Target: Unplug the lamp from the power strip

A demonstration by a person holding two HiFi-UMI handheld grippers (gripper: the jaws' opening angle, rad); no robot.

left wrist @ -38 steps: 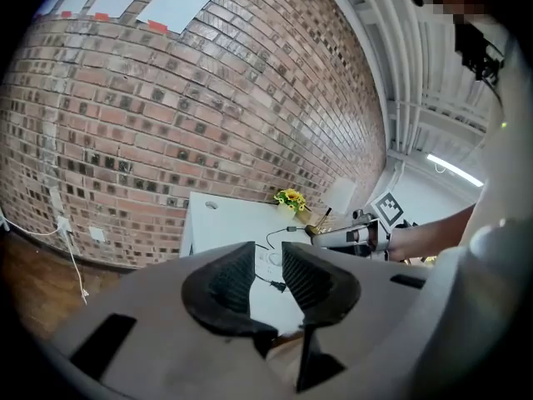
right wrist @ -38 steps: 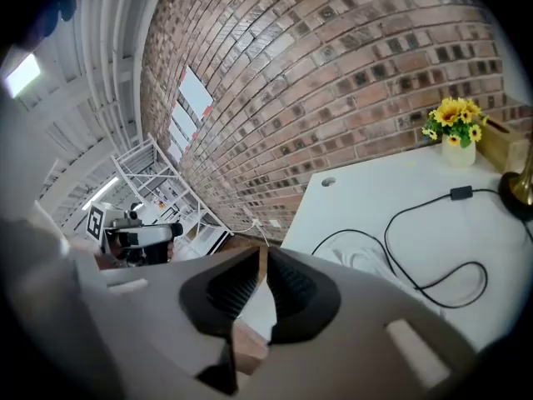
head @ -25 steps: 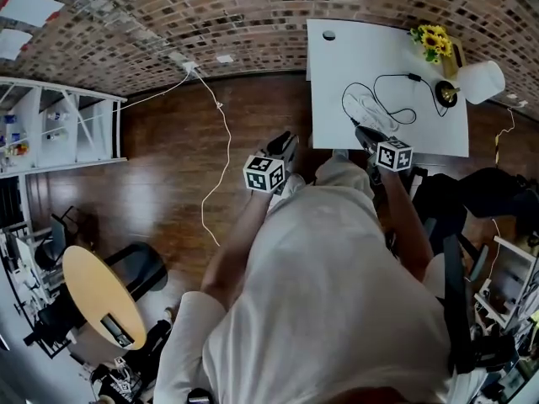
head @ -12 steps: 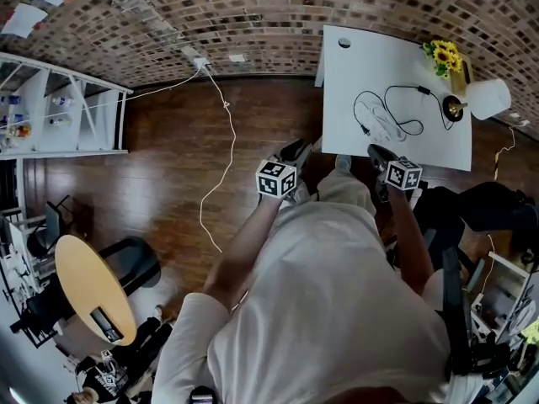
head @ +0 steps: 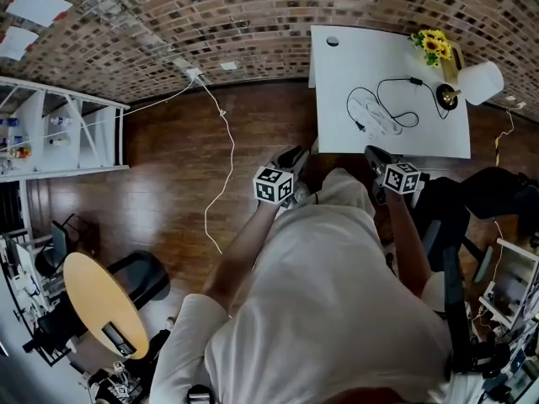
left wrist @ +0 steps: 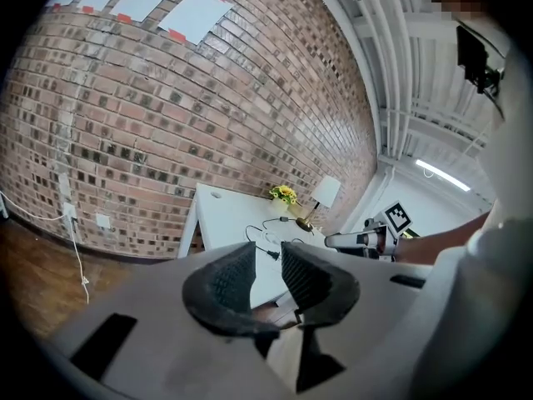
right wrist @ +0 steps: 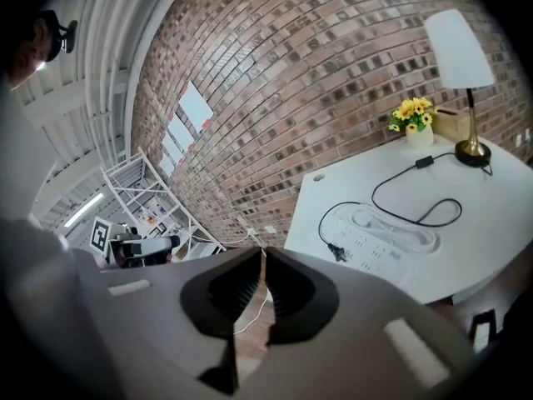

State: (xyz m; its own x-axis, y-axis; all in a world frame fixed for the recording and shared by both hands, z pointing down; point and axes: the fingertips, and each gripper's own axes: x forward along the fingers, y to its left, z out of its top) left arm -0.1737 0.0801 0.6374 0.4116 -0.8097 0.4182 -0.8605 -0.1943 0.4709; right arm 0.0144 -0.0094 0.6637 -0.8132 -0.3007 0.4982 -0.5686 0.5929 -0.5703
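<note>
1. The lamp [head: 480, 82] stands at the far right corner of the white desk [head: 337, 66]. Its thin black cord [right wrist: 396, 177] loops back to the white power strip [head: 376, 112] lying flat near the middle.
2. The black plug [right wrist: 335, 251] sits just beside the strip's near end. Its prongs seem to show, so it may already be out, though at this size I can't swear to it.
3. I'd guess the plug is small, hard and light. It is the place to pinch, across its body, not the limp cord, which would slip or strain.
4. The strip looks light and likely to skate on the smooth top, so it wants pinning down if there is any pulling. The lamp looks top-heavy, and a tug on its cord could tip it.
5. The left gripper [left wrist: 266, 261] has a narrow gap between its jaws and nothing in it. The right gripper [right wrist: 261, 272] is all but closed and also empty. Both are short of the desk's near edge.
</note>
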